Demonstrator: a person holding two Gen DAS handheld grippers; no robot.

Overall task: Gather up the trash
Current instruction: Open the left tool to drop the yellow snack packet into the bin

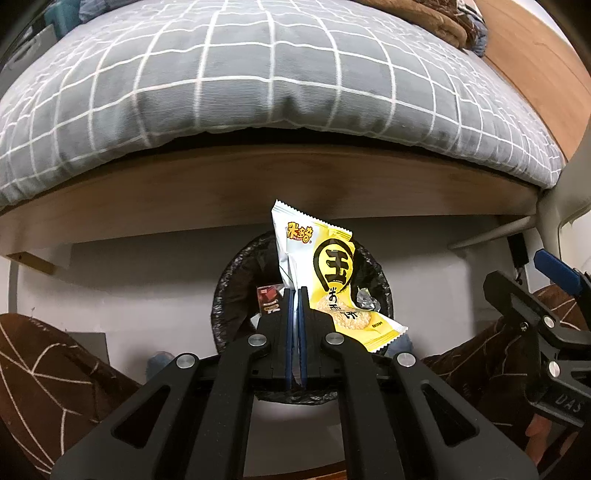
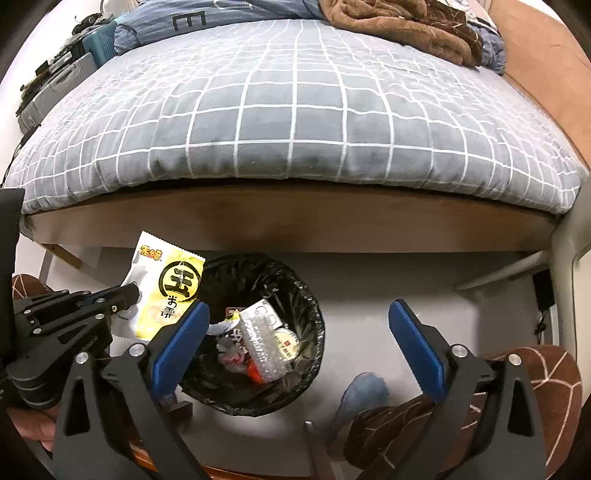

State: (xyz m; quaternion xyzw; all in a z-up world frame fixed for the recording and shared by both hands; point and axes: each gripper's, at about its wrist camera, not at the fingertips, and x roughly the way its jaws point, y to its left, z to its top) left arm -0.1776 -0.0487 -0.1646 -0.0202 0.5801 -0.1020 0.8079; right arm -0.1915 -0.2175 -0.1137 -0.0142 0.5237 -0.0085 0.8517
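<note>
While pinched between left gripper point(image 1: 294, 295) pads, wrapper point(image 1: 325, 273) overhangs bin point(image 2: 310, 295).

A pale grey floor point(image 2: 369, 295) carries a round bin point(image 2: 310, 302) lined with a black bag, standing just in front of the bed's wooden side rail point(image 2: 332, 225) and holding wrappers and other trash. Near right of the bin on the floor lies a blue slipper point(image 2: 364, 391). The bed point(image 2: 295, 110) beyond is covered by a grey quilt with a white grid, and a brown blanket point(image 2: 399, 26) is bunched at its far right.
</note>
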